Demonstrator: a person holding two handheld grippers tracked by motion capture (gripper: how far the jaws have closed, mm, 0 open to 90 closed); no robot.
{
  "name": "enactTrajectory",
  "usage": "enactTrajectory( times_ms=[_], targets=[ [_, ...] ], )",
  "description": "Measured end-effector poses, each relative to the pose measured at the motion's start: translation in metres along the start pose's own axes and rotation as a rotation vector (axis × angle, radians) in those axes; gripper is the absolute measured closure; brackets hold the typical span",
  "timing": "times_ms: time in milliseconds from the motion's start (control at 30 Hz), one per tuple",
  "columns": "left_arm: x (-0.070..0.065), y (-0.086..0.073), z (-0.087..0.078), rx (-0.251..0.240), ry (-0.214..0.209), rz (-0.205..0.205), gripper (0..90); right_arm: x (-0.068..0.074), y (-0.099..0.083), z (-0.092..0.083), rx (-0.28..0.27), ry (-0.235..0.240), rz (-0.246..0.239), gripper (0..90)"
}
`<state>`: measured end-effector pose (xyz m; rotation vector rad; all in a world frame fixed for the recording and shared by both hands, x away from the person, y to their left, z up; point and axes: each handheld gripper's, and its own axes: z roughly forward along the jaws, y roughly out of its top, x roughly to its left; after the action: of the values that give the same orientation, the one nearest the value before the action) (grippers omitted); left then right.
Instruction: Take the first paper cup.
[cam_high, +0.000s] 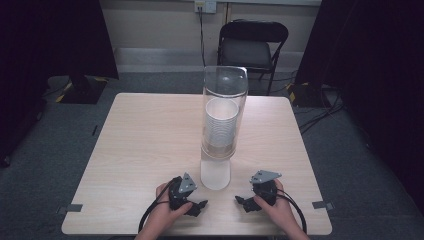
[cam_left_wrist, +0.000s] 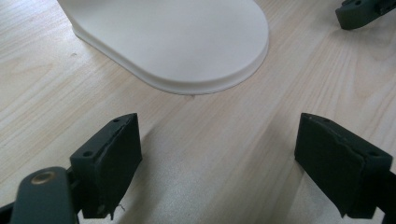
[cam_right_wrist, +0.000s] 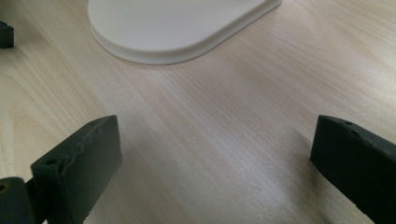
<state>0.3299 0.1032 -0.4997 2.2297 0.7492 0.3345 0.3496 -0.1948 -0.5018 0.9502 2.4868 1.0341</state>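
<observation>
We see the cup dispenser standing mid-worktop, its white base toward the near edge. Flanking it, the left hand-held gripper and right hand-held gripper rest low, jaws spread, empty.

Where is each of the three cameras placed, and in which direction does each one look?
High view: above the person's side, looking forward and down at the table and cup dispenser; both hands hold grippers.
Left gripper view: rides on the left gripper, looking along its open fingers at the dispenser's white base.
Right gripper view: rides on the right gripper, fingers open, facing that base.
Both gripper views share the base.
</observation>
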Motion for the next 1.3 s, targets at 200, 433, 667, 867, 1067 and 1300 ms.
enactTrajectory(
  times_ms=[200, 433, 667, 867, 1067, 1300],
  targets=[
    [0.0, 0.0, 0.0, 0.001, 0.0, 0.0, 14.2, 0.002, 0.0, 0.0, 0.008, -0.02, 0.023, 0.0],
    [0.0, 0.0, 0.0, -0.008, -0.003, -0.003, 14.2, 0.0, 0.006, -0.005, -0.021, 0.029, 0.06, 15.1],
    [0.0, 0.0, 0.0, -0.008, -0.003, -0.002, 14.2, 0.002, 0.018, -0.007, -0.047, 0.078, 0.108, 16.5],
    [0.0, 0.0, 0.0, -0.008, -0.004, -0.003, 14.2, 0.008, 0.037, -0.012, -0.091, 0.095, 0.086, 16.6],
    [0.0, 0.0, 0.0, -0.004, -0.003, -0.001, 14.2, 0.015, 0.065, -0.016, -0.163, 0.1, 0.038, 17.3],
    [0.0, 0.0, 0.0, -0.004, -0.002, -0.003, 14.2, 0.017, 0.097, -0.016, -0.242, 0.098, 0.026, 17.9]
  ],
)
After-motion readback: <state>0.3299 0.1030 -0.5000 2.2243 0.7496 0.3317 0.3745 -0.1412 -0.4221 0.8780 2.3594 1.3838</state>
